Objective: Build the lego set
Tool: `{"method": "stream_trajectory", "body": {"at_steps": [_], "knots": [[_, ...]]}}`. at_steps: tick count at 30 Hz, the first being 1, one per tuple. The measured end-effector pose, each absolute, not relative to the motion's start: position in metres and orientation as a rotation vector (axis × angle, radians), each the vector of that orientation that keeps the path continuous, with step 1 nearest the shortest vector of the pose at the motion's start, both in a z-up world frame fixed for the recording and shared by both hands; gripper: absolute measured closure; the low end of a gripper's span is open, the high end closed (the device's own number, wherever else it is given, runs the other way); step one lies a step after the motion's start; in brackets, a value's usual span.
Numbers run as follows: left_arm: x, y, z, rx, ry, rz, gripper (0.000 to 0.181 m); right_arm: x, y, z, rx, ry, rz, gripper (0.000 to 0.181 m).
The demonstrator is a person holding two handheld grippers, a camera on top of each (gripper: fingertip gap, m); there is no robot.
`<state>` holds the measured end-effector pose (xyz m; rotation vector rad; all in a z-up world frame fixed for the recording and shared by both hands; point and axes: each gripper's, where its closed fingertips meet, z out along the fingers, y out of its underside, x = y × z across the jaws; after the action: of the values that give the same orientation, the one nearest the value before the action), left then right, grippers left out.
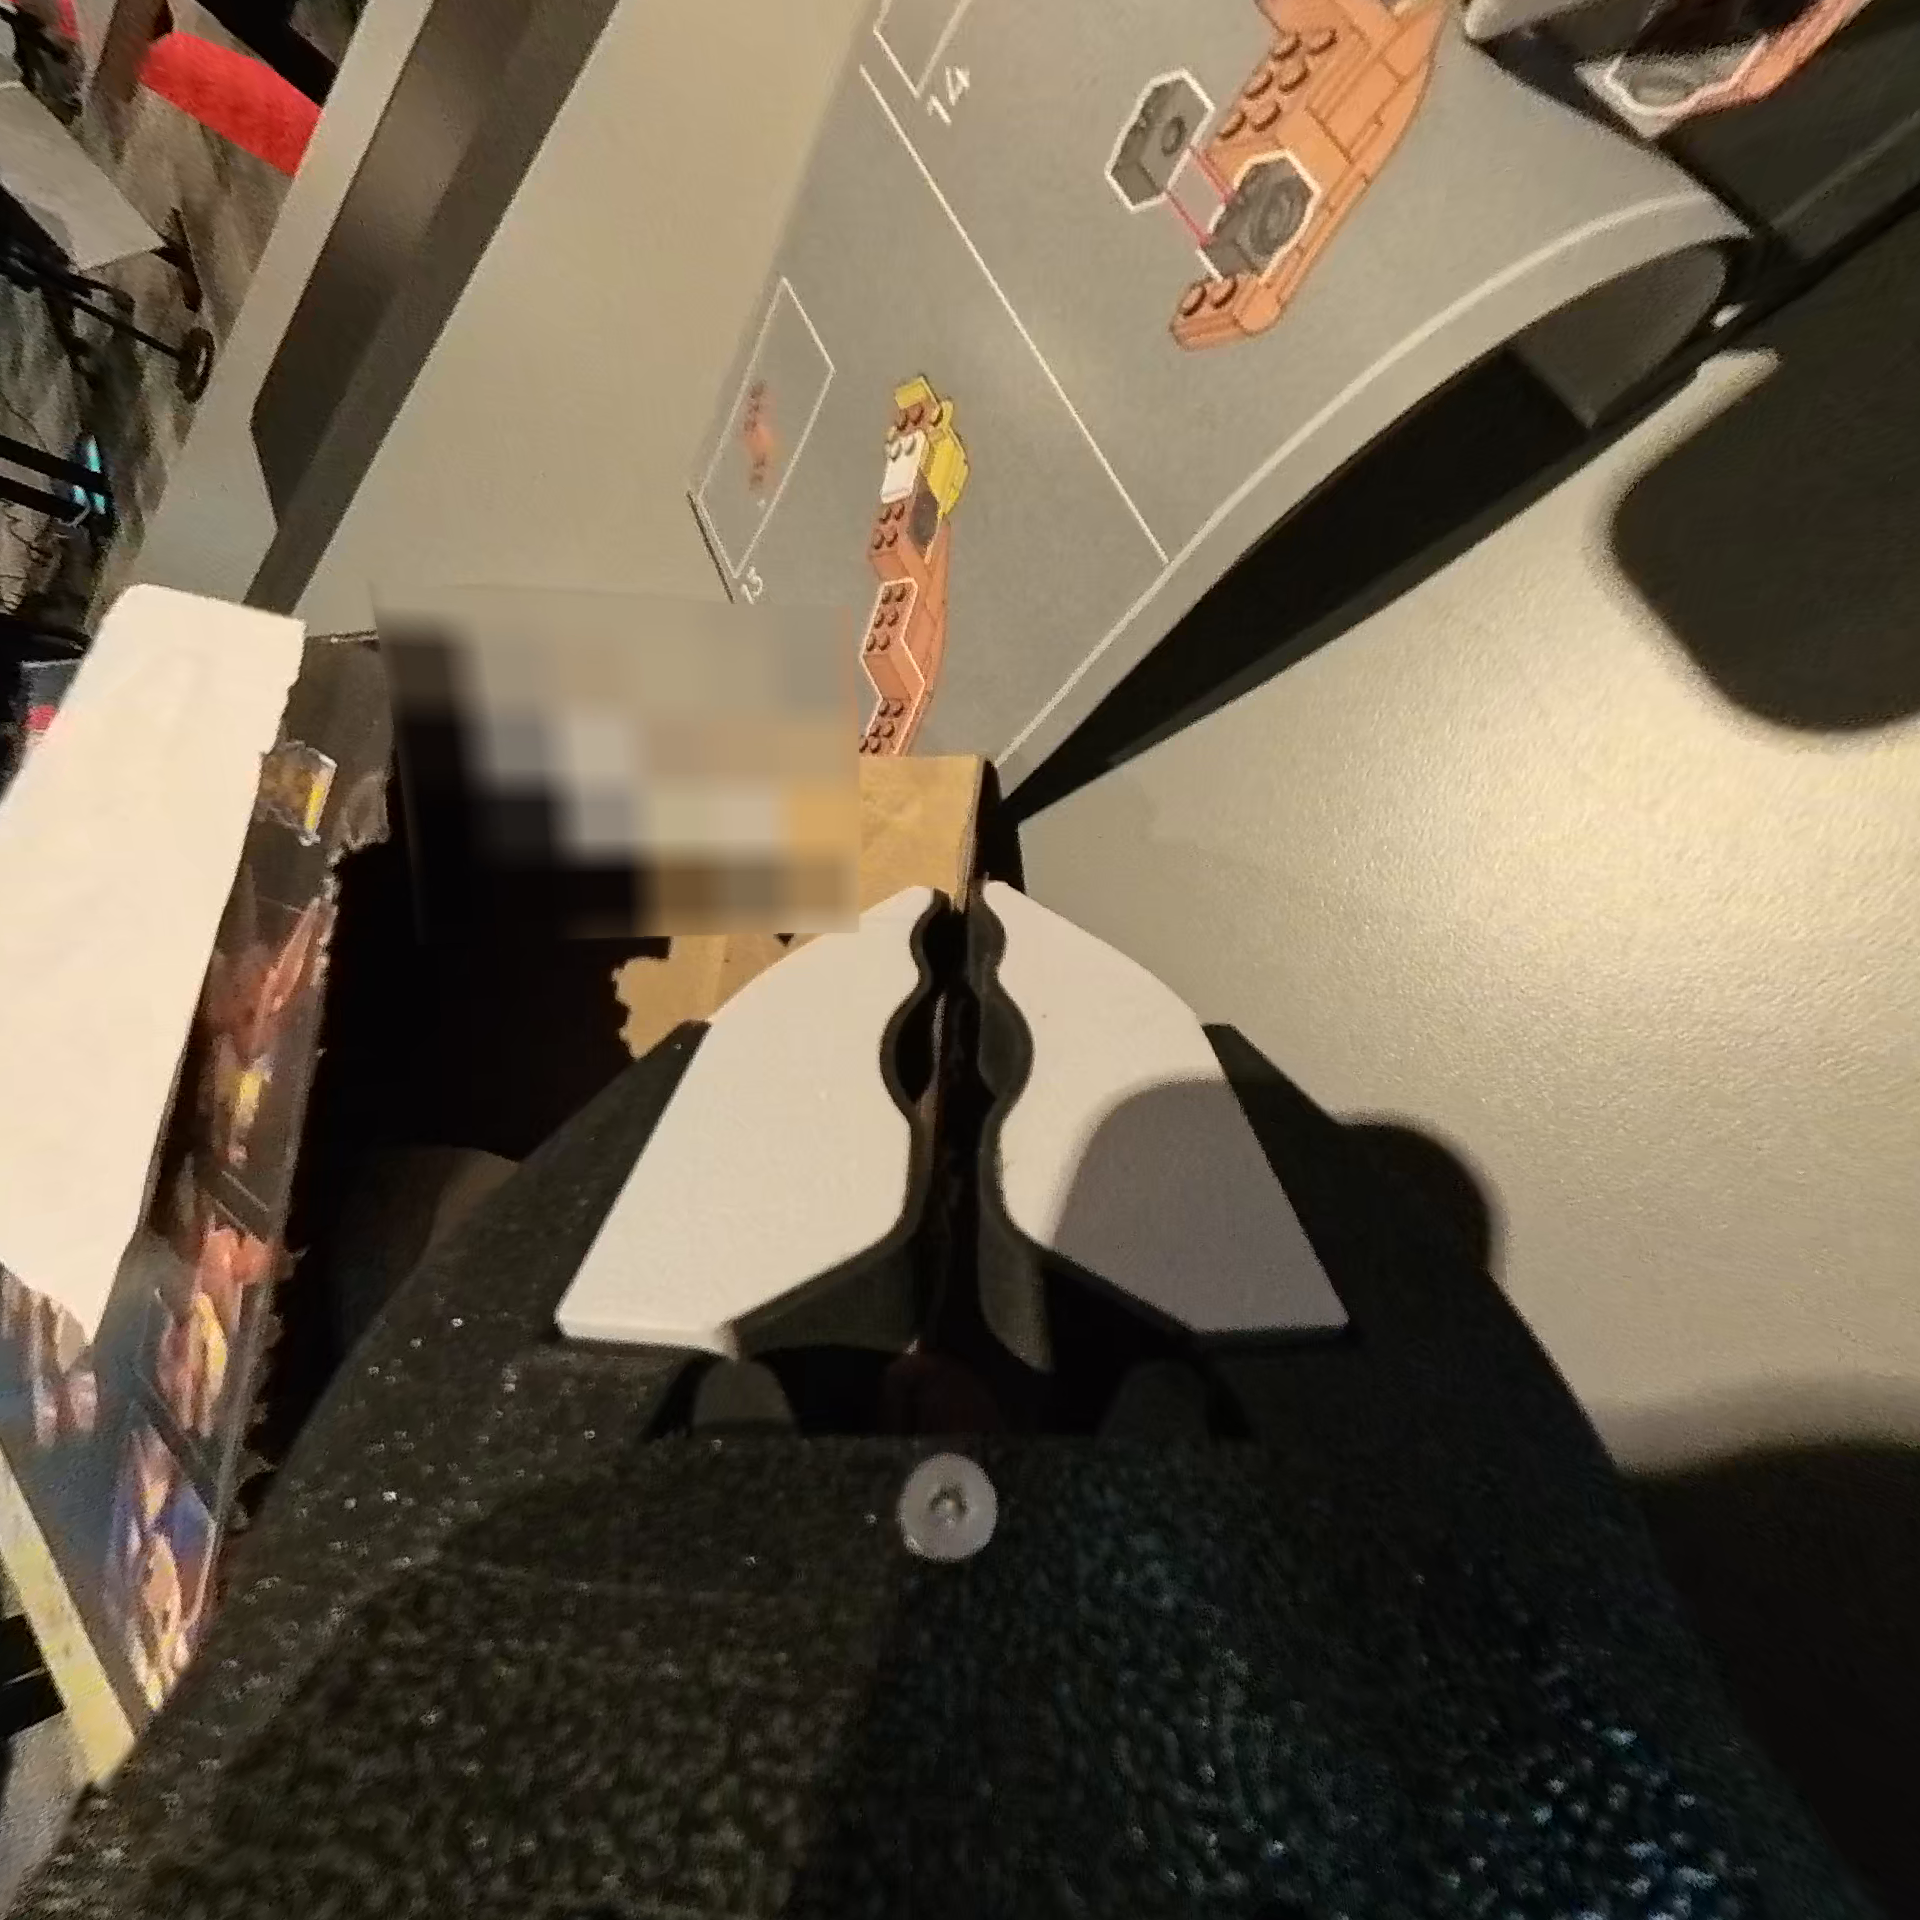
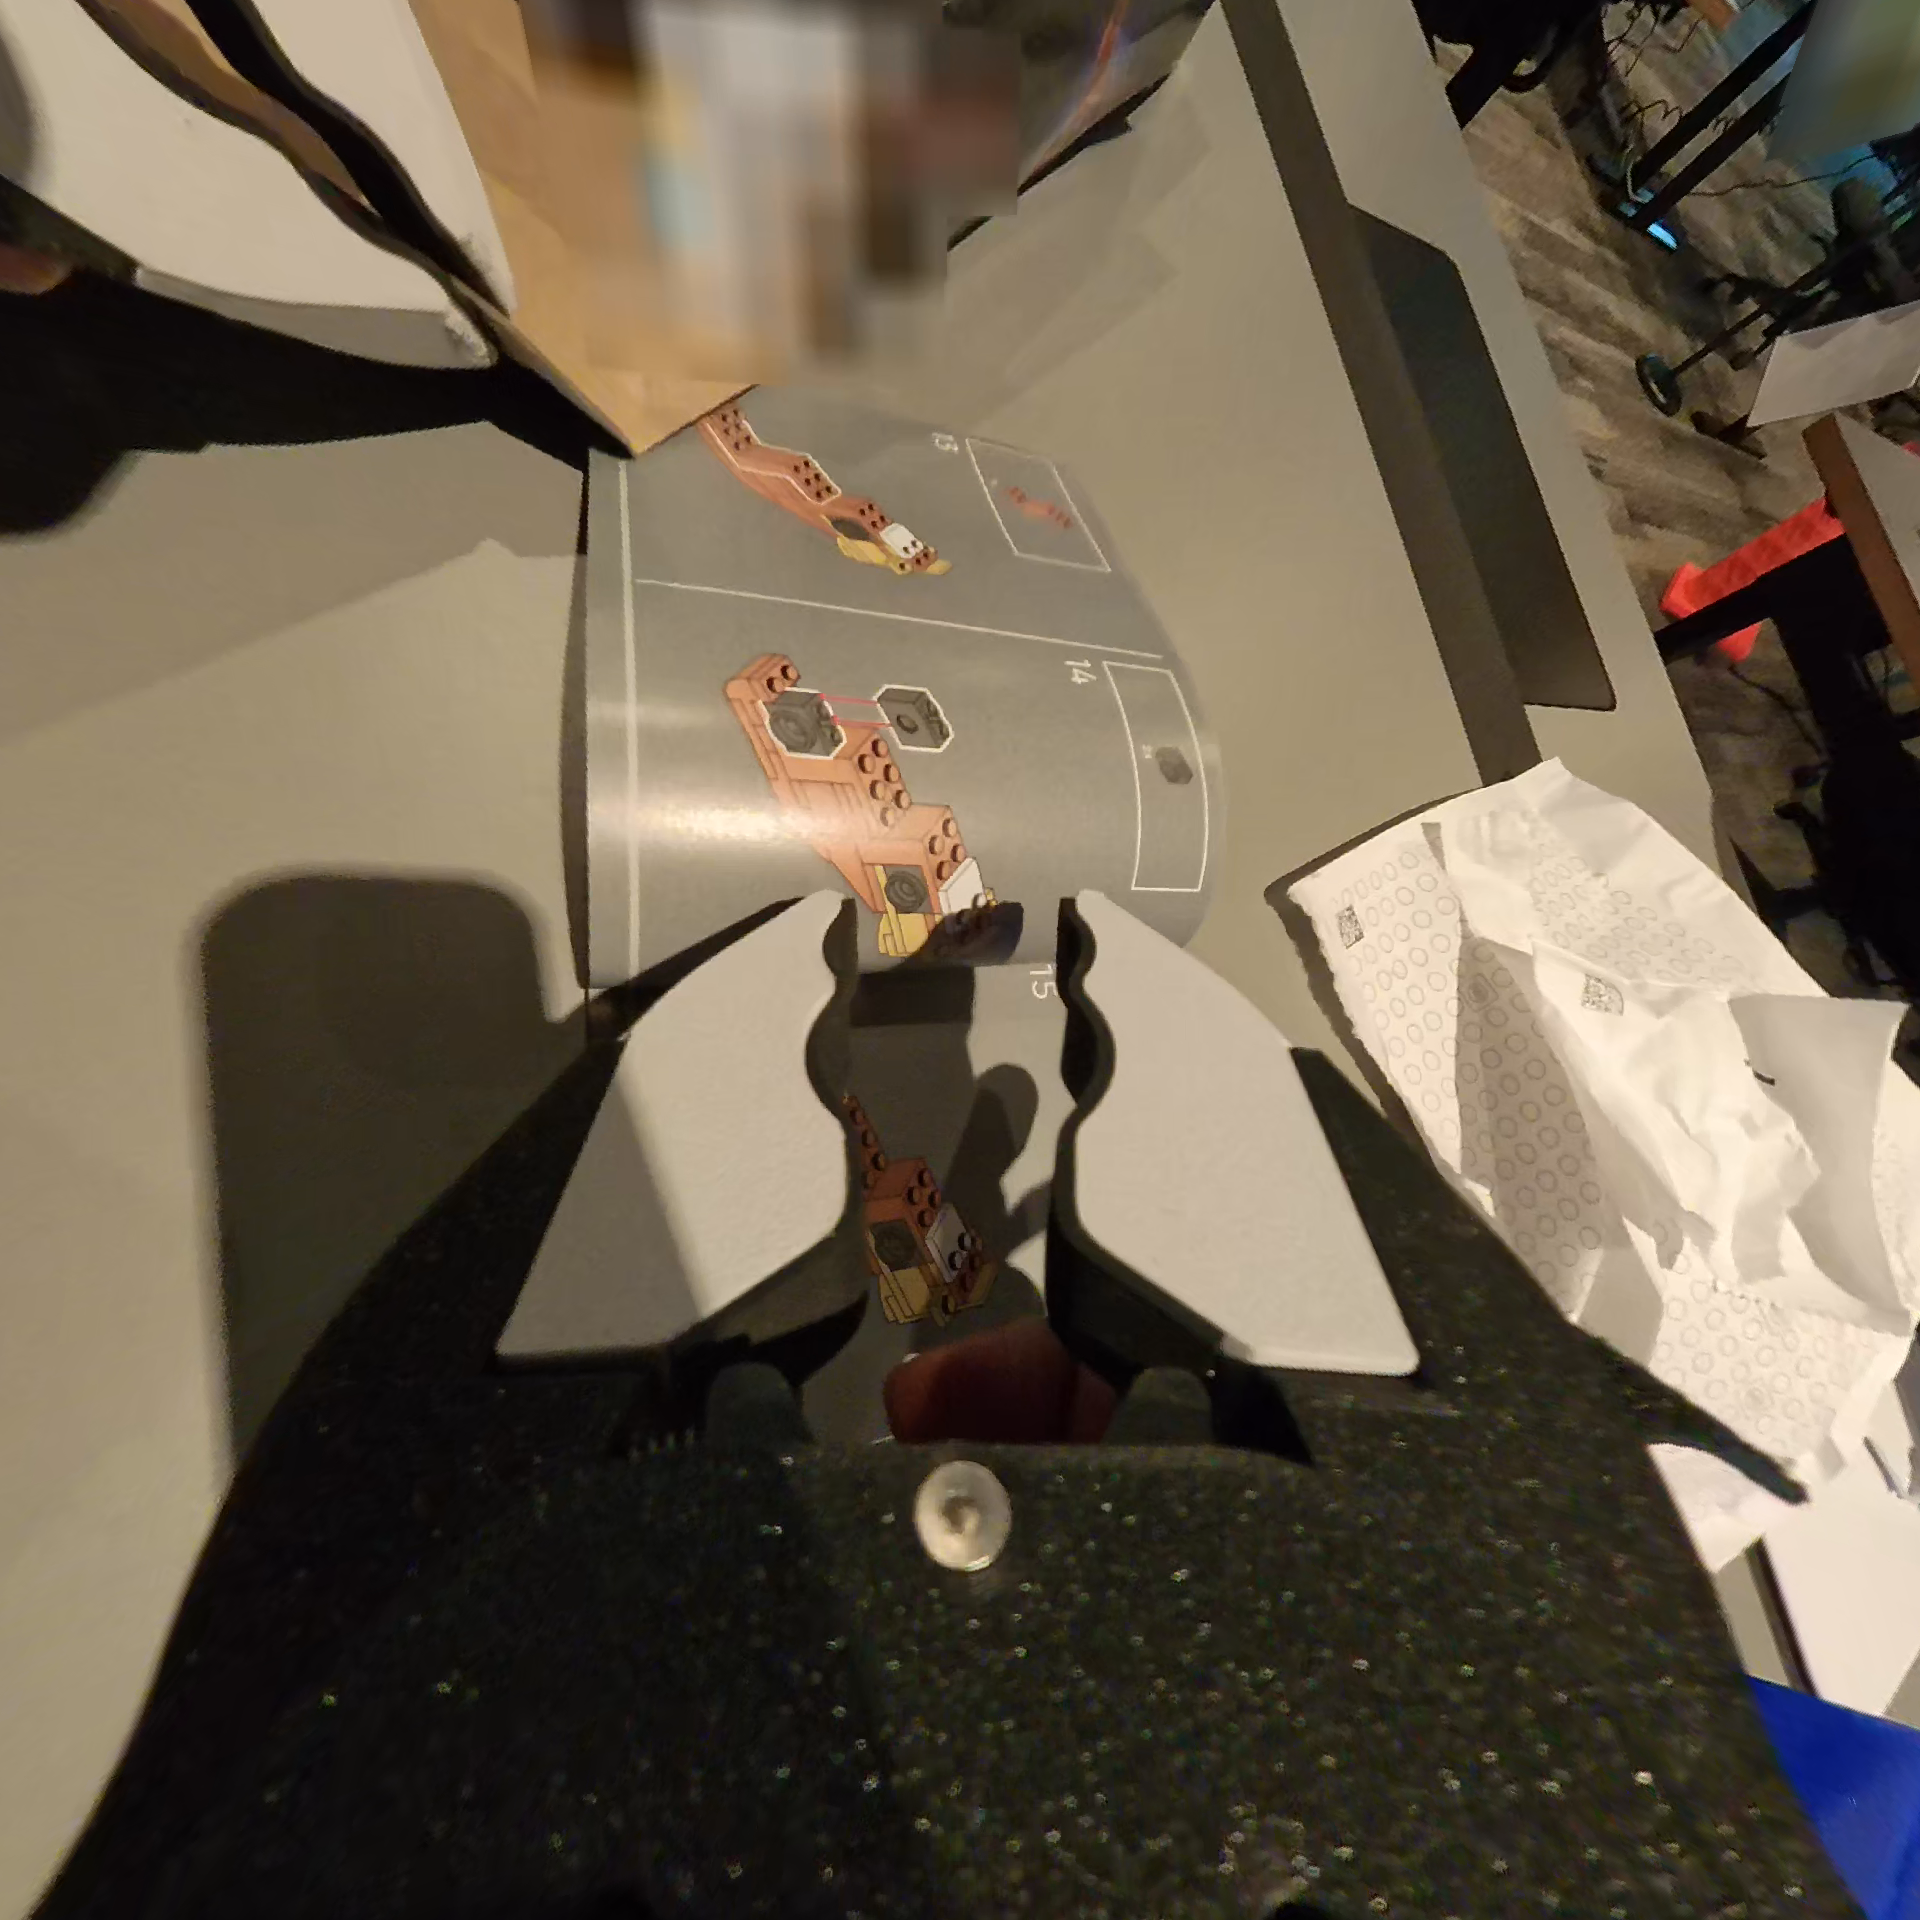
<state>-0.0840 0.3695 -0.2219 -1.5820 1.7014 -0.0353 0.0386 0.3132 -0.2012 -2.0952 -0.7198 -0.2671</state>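
Observation:
The open instruction booklet [image 1: 1039,312] lies on the grey table, its pages showing orange-brown brick builds. My left gripper [image 1: 956,906] is shut on the edge of a brown cardboard piece [image 1: 920,821] next to the booklet. In the right wrist view the booklet [image 2: 883,644] lies straight ahead, its near page curling up. My right gripper [image 2: 956,920] is open and empty just above that curled page edge. The left gripper [image 2: 473,312] shows at the top left there, clamped on the brown cardboard [image 2: 623,353]. No loose bricks show.
The set's box [image 1: 135,935] stands at the left of the left gripper. Torn white paper bags [image 2: 1558,1091] lie at the right of the booklet, and something blue [image 2: 1829,1808] shows at the bottom right. The table edge [image 2: 1382,343] runs behind, with floor and stands beyond.

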Motion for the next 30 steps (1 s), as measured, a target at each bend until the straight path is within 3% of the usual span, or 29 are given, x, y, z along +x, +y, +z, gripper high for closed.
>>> {"method": "stream_trajectory", "body": {"at_steps": [17, 30], "knots": [[-0.085, 0.369, -0.229, -1.606, 1.749, -0.015, 0.179, 0.056, 0.255, -0.217, -2.251, -0.660, -0.237, 0.142], [-0.079, 0.359, -0.226, -1.631, 1.761, -0.004, 0.179, 0.054, 0.225, -0.229, -2.265, -1.000, -0.336, 0.167]]}}
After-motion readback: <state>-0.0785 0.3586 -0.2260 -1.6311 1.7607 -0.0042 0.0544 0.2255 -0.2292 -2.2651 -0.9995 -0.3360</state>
